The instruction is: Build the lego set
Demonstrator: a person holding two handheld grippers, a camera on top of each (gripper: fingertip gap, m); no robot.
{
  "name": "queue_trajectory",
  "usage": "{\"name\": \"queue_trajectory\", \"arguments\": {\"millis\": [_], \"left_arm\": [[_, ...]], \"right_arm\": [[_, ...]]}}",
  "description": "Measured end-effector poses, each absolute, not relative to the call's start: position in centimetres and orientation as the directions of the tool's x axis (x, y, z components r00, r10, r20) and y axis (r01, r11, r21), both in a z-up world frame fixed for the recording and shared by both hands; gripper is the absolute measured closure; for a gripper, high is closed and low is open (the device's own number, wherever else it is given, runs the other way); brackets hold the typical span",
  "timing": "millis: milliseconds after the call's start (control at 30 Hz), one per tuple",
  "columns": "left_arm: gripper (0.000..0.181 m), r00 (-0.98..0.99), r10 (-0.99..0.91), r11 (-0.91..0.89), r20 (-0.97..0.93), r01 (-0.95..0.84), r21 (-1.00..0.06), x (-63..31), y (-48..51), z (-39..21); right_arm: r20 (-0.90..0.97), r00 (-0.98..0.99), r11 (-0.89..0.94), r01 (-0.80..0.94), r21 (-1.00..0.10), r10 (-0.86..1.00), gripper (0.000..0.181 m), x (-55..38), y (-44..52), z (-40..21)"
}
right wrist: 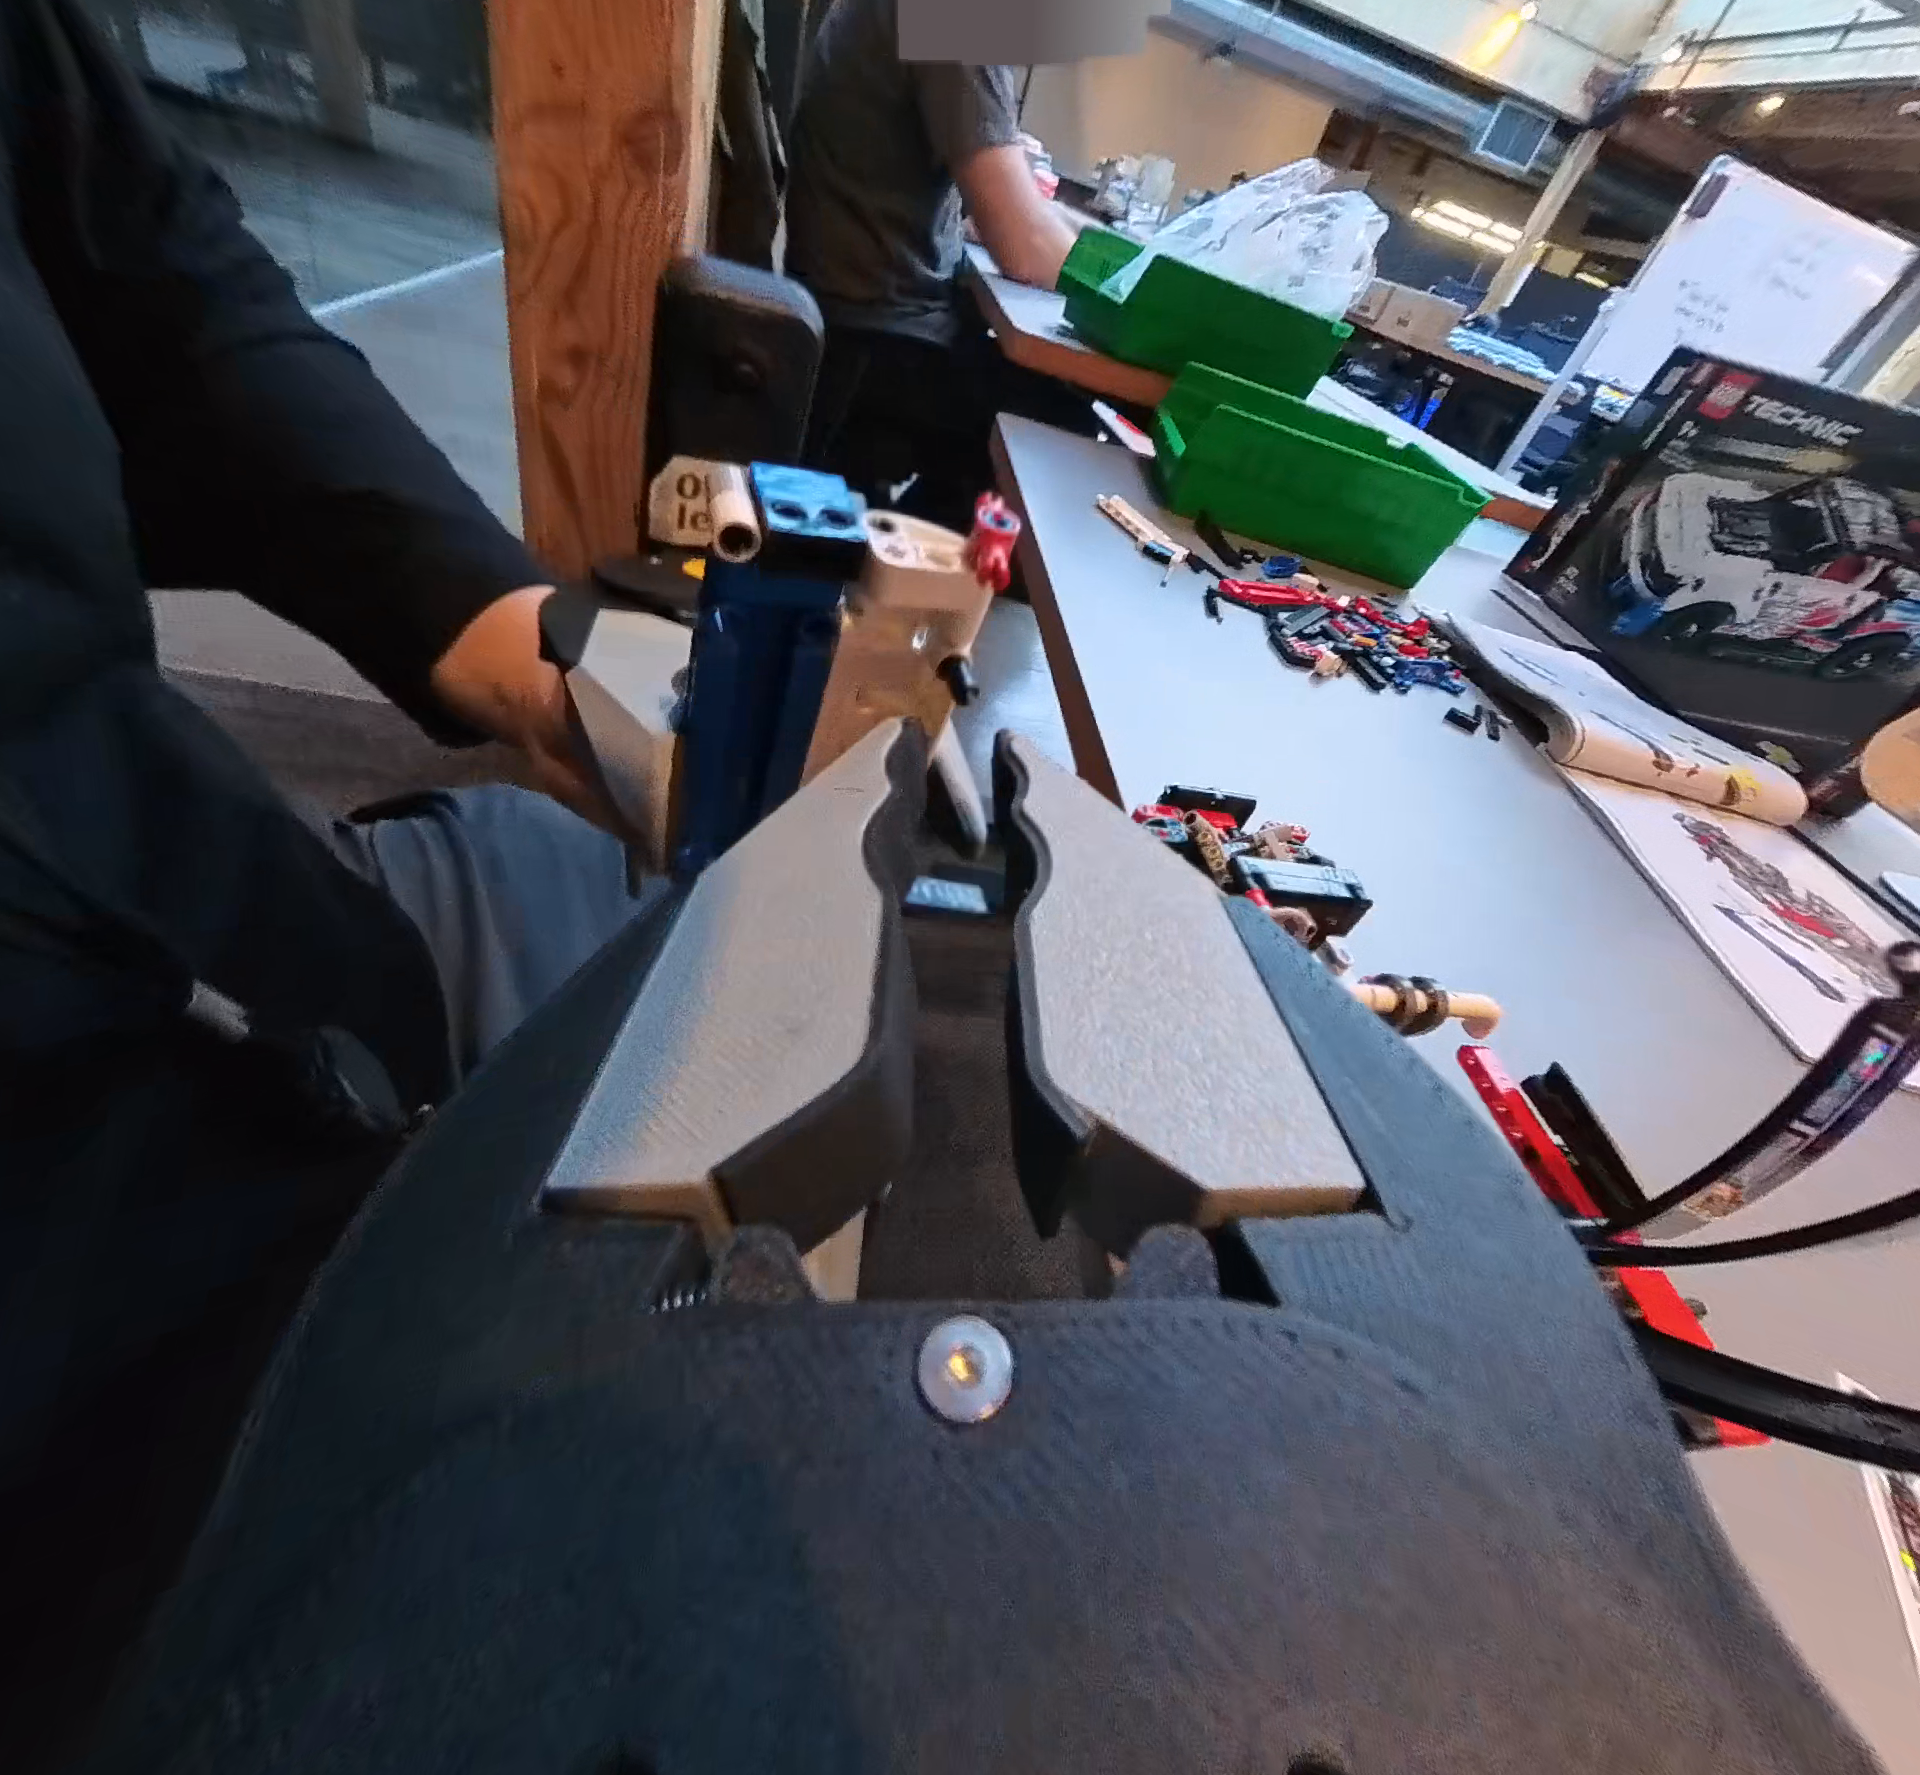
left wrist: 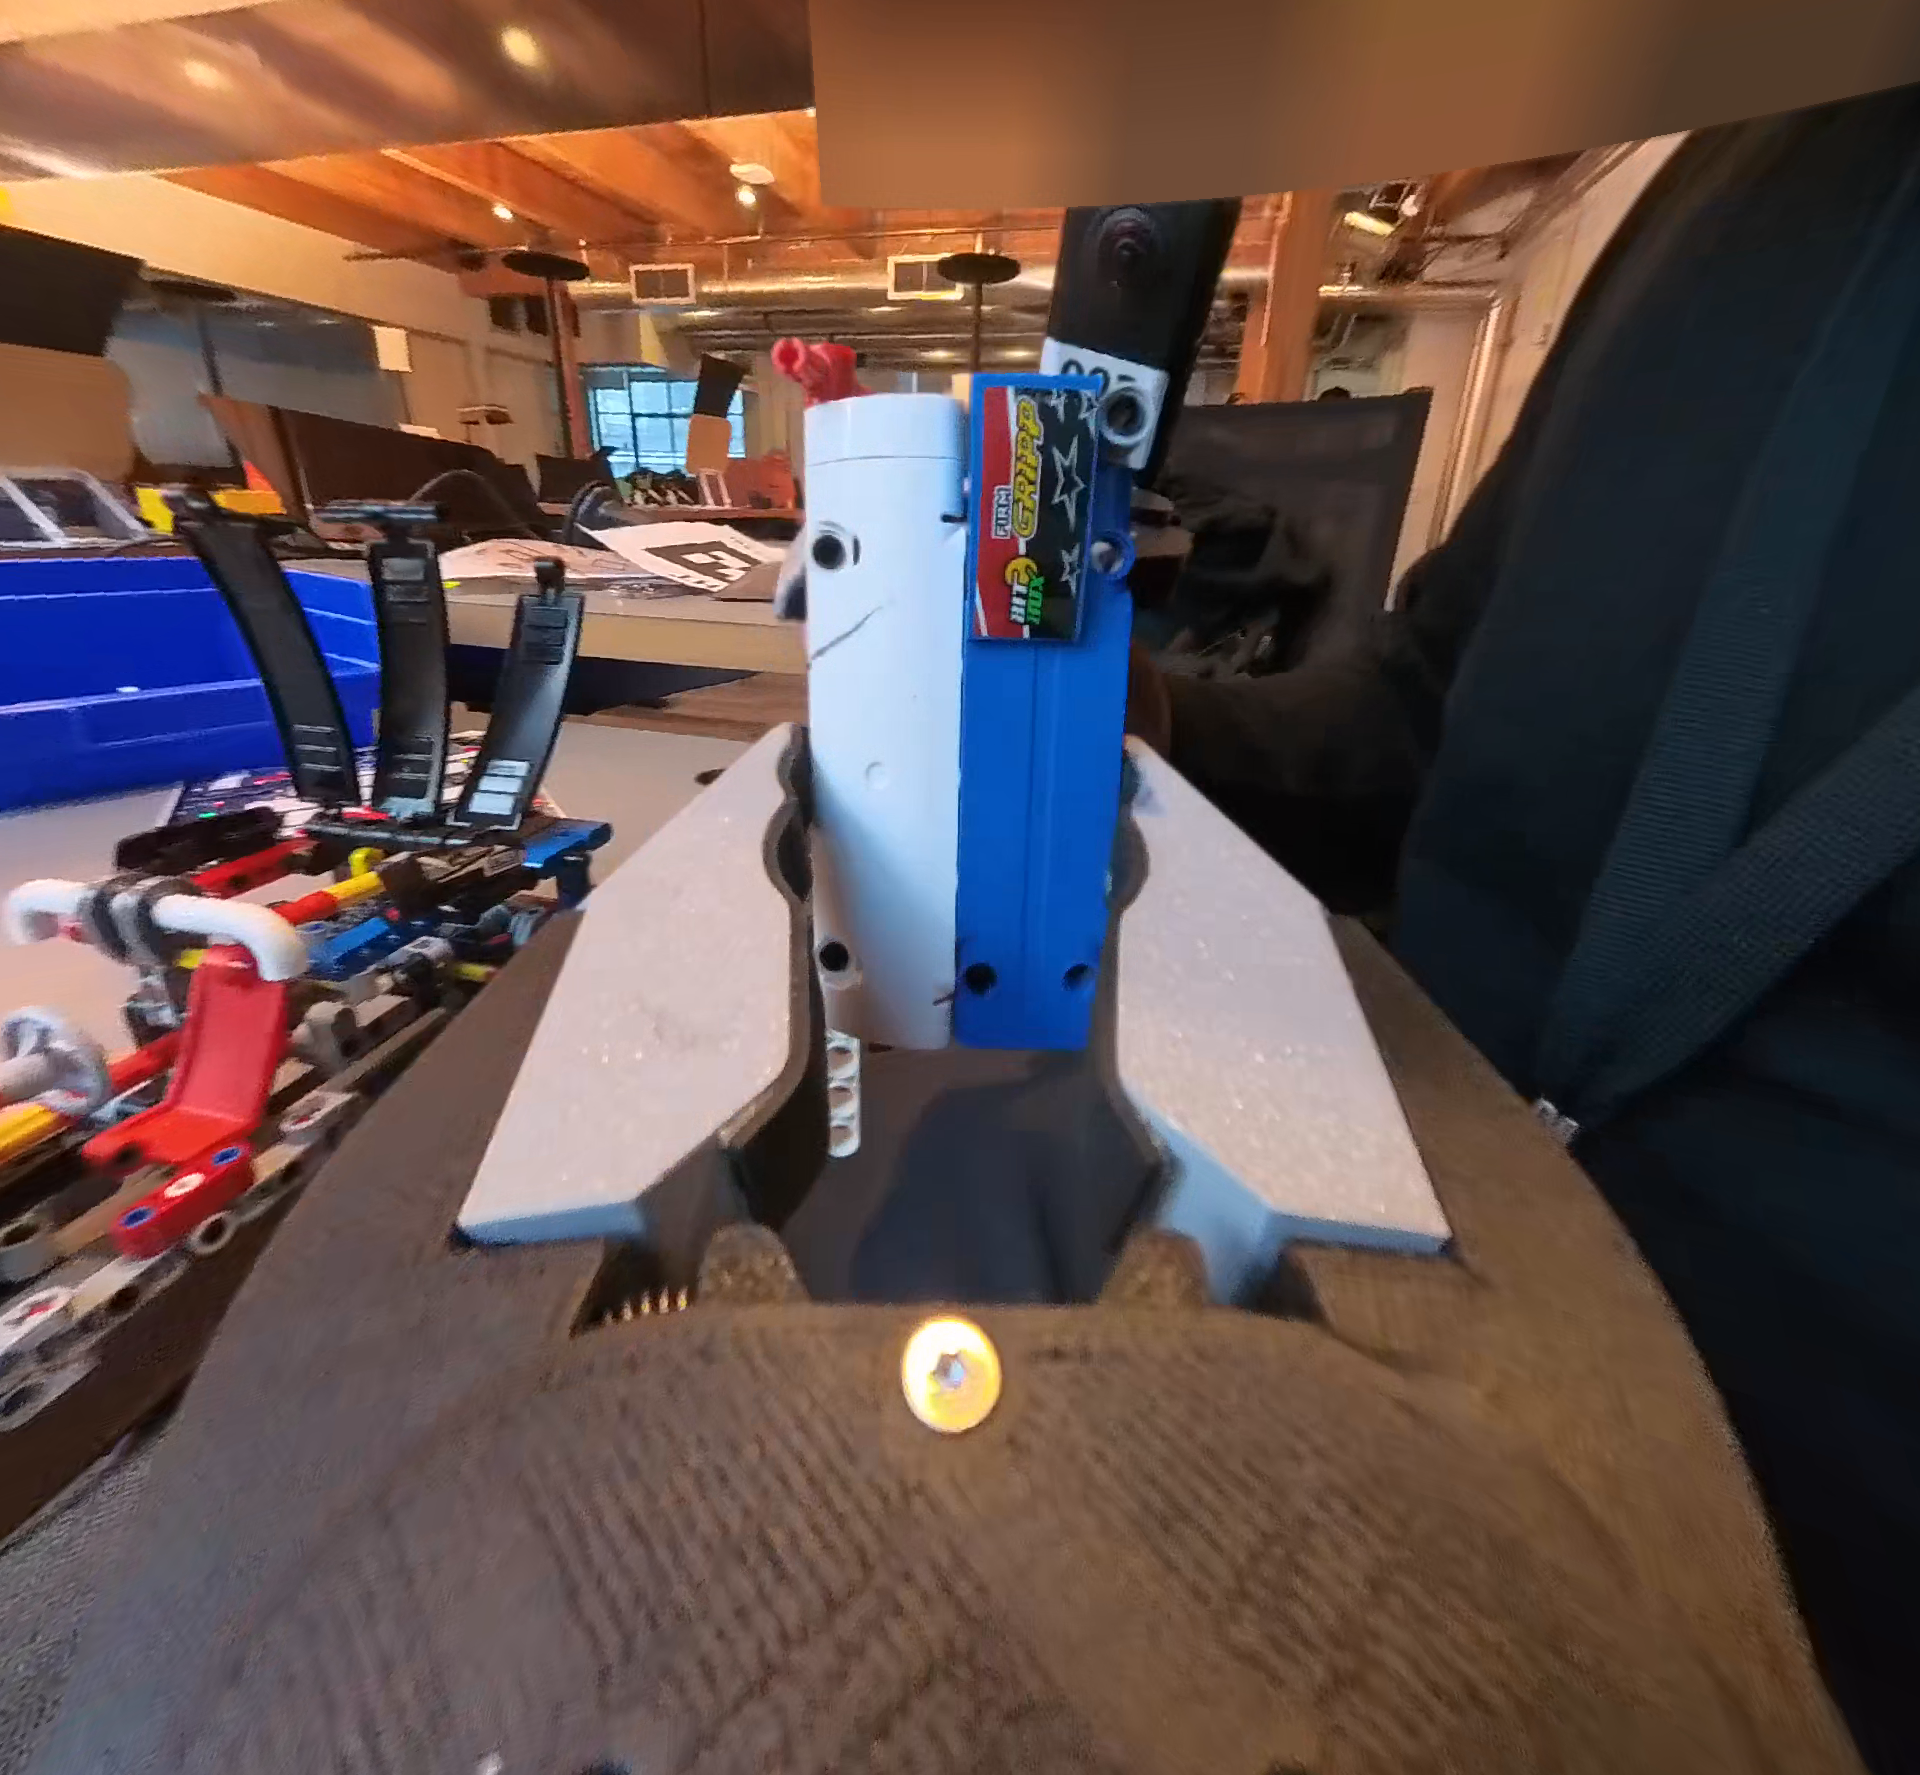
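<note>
My left gripper is shut on a Lego sub-assembly and holds it upright in the air. The sub-assembly is a white curved panel joined to a blue panel, with a stickered tile and a small red piece on top. The partly built car chassis, with red, white and black parts, lies on the table to the left. In the right wrist view the same sub-assembly stands just left of and beyond my right gripper. The right gripper's jaws are slightly apart with nothing between them.
A blue bin stands behind the chassis. On the grey table lie loose Lego pieces, a smaller pile, green bins, the set's box and an open instruction booklet. A wooden post and a standing person are behind.
</note>
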State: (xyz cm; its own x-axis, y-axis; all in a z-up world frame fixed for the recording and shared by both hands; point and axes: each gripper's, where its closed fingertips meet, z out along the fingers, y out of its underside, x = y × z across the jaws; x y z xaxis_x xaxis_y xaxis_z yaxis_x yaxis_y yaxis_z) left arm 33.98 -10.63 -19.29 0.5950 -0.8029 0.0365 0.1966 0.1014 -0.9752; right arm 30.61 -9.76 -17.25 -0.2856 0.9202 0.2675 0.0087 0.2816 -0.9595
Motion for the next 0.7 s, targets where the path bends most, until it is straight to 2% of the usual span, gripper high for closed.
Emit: {"name": "queue_trajectory", "arguments": {"millis": [167, 700], "left_arm": [[0.127, 0.545, -0.835, 0.074, 0.076, 0.248, -0.966, 35.0, -10.7, -19.1], [0.127, 0.366, -0.896, -0.099, 0.252, 0.389, -0.916, 35.7, -11.7, -18.6]], "right_arm": [[0.241, -0.285, 0.244, -0.026, -0.969, 0.928, 0.174, 31.4, -9.8, -16.5], [0.315, -0.317, 0.324, -0.023, -0.946, 0.895, 0.180, 32.3, -10.0, -16.2]]}}
